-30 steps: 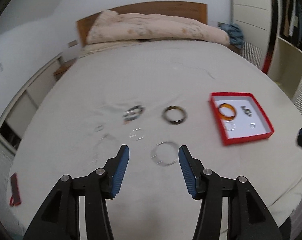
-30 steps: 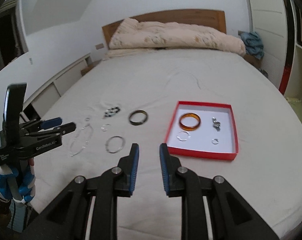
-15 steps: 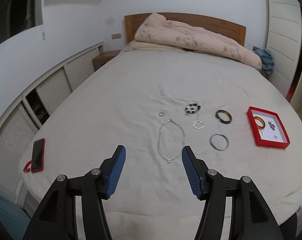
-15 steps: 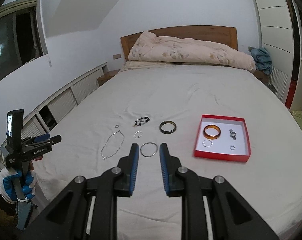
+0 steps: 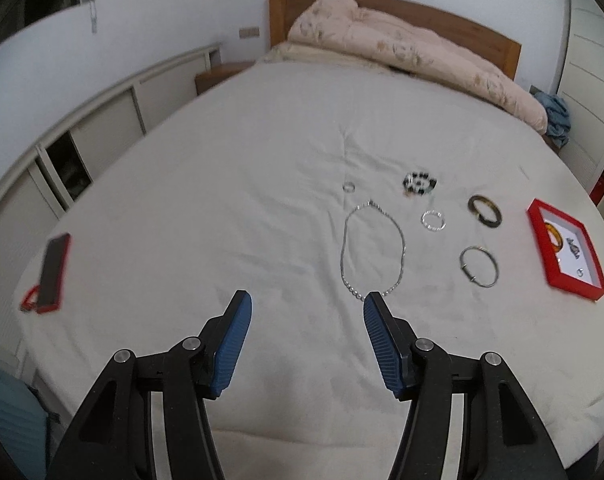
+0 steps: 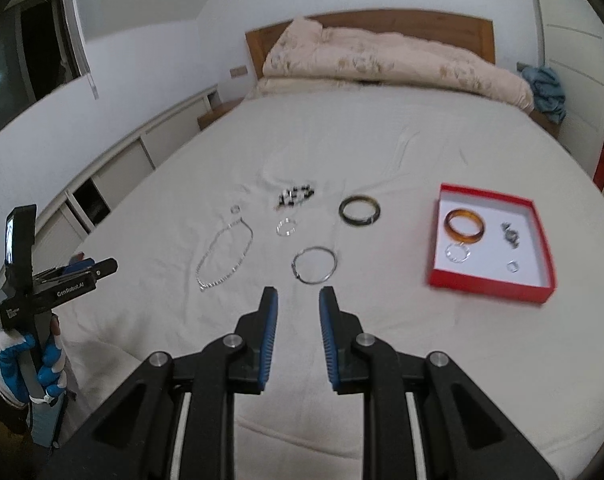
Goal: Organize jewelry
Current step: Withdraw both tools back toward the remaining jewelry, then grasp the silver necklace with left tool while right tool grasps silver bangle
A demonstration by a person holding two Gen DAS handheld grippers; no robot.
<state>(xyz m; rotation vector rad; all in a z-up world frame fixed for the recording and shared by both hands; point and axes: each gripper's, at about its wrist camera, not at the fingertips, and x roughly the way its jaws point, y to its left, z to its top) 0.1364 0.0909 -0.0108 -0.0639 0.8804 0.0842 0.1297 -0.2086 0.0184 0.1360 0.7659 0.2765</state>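
Both grippers empty, left gripper (image 5: 305,310) apart, right gripper (image 6: 298,306) narrowly apart just short of silver bangle (image 6: 314,265), which lies left of red box (image 6: 489,286), awaiting sorting.

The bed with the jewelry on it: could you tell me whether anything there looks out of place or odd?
Nothing looks damaged or spilled. Six pieces lie loose on the bed sheet outside the red box, among them the chain necklace and dark bangle. A phone in a red case lies apart near the bed's edge.

Phone (image 5: 54,267), quilt (image 6: 381,62), blue cloth (image 6: 547,90)
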